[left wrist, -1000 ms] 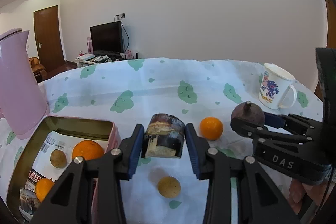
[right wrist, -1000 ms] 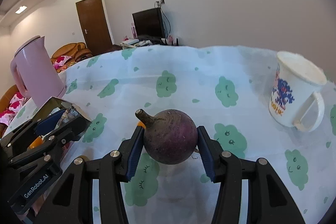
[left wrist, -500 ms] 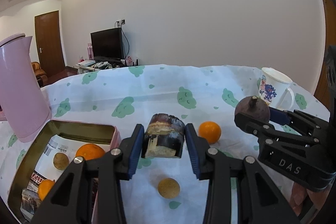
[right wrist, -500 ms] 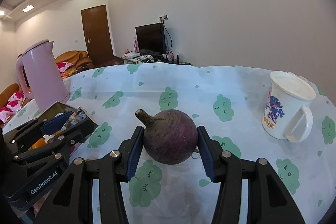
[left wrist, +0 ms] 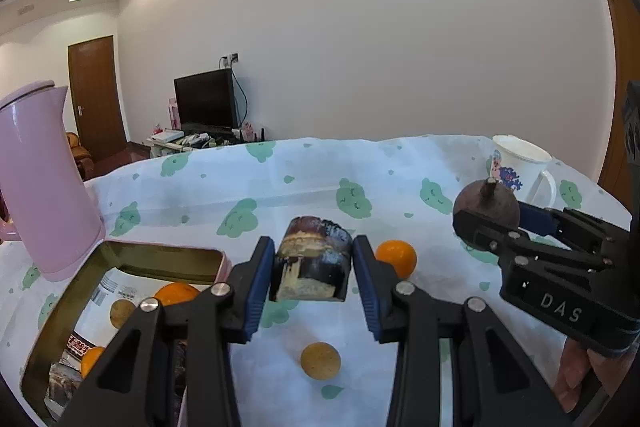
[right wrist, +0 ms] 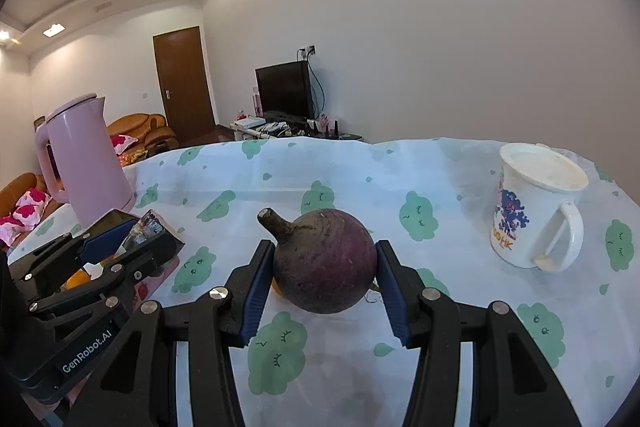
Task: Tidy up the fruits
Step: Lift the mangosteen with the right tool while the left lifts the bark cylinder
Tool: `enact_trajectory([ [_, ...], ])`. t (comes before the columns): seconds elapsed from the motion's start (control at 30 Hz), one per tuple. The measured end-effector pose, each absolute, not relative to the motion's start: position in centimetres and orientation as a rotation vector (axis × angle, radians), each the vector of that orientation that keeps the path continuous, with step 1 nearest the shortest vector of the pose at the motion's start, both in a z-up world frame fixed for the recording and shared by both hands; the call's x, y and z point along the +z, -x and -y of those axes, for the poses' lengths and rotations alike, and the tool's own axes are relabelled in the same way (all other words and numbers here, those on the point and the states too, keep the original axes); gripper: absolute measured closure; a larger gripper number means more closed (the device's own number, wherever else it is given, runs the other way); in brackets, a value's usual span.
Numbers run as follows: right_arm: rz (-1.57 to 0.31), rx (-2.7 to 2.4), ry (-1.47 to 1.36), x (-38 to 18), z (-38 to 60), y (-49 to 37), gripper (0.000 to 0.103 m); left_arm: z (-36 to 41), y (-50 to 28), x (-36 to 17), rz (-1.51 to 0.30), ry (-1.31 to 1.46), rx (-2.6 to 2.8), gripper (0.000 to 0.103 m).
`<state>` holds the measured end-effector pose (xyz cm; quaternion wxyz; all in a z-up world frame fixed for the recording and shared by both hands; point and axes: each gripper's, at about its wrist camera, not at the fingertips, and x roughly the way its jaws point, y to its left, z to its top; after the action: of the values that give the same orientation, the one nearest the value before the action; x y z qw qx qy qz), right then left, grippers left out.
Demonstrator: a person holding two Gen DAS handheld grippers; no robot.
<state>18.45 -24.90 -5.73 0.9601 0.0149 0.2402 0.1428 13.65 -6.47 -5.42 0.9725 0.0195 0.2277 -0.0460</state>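
Carrying both loads toward the tin (left wrist: 56,311) at lower left should go slowly: left gripper (left wrist: 312,277) jaws pinch a dark chunk (left wrist: 312,267) mid-frame, right gripper (right wrist: 326,281) jaws clamp the purple fruit (right wrist: 326,261); drop one, then the other.

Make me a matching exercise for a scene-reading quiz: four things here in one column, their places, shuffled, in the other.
Things:
1. purple fruit
2. dark wrapped piece
3. mug
4. round tan fruit

Places:
A. loose on the cloth, below the left gripper
B. standing on the cloth at the right
C. between the right gripper's pads
D. between the left gripper's pads

Pairs: 1-C, 2-D, 3-B, 4-A
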Motion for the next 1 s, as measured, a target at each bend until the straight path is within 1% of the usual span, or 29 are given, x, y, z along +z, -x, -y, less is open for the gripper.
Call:
enact_trajectory([
  [0.5, -0.402, 0.296, 0.018, -5.1, 24.2, -16.5, 0.051, 6.4, -12.6, -5.2, -0.421, -0.046, -0.081, 0.061],
  [1.0, -0.382, 0.306, -0.004, -4.9, 24.6, -15.8, 0.051, 6.5, -11.4, -5.0, -0.409, -0.062, -0.086, 0.061],
])
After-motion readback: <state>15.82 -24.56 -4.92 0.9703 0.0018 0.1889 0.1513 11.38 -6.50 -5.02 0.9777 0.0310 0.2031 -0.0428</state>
